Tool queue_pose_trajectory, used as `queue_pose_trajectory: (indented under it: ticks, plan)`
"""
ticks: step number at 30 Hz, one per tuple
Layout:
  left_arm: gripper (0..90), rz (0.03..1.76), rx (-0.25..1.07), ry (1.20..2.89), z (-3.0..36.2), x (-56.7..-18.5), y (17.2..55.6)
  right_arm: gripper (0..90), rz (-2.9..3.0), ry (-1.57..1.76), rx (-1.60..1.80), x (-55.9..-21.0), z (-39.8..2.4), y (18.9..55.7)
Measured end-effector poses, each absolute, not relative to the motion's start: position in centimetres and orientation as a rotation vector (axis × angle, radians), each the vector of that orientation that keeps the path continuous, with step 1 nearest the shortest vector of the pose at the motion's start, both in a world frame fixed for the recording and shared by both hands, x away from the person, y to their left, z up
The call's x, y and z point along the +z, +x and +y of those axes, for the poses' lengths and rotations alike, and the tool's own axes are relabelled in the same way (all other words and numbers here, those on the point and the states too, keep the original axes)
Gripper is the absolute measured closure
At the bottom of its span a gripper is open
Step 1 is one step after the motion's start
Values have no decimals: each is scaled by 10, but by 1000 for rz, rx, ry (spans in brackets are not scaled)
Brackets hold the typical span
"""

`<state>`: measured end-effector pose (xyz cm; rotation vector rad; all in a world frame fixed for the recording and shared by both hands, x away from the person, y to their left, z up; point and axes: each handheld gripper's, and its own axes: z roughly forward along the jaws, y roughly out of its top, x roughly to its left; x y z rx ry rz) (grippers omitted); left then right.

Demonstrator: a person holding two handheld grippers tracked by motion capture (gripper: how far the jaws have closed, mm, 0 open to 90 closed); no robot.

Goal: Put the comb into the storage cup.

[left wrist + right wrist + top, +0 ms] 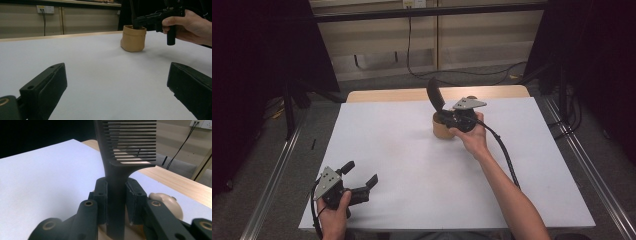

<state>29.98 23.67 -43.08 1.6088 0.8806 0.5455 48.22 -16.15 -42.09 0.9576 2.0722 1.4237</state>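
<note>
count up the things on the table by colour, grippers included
black comb: 1
tan pouch: 1
black grippers, left gripper and right gripper: 2
total: 4

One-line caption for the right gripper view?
Right gripper clamps a black comb by its handle above a tan pouch.

- White tabletop (402, 165), wooden strip along its far edge (387, 95)
- Grey floor (287, 200), black cable (452, 74) trailing across it
- Beige wall panels (377, 37); wall socket (45, 9)
- Dark curtains (257, 45) both sides
</note>
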Motion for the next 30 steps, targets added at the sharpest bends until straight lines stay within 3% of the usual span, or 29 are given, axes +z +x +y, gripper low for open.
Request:
queue_pose_trajectory:
  ticks: [12,20,22,30]
  plan:
    - [28,881,546,1612,237,-431,300,698,2066,989,1435,-422,-161,482]
    - [28,882,545,1611,237,-431,300,634,2048,1005,1443,-424,-162,478]
    - [28,881,546,1610,237,-431,300,552,2041,1017,1465,-423,-163,474]
    - [29,881,547,1613,237,-431,300,454,2002,1012,1482,-415,-164,468]
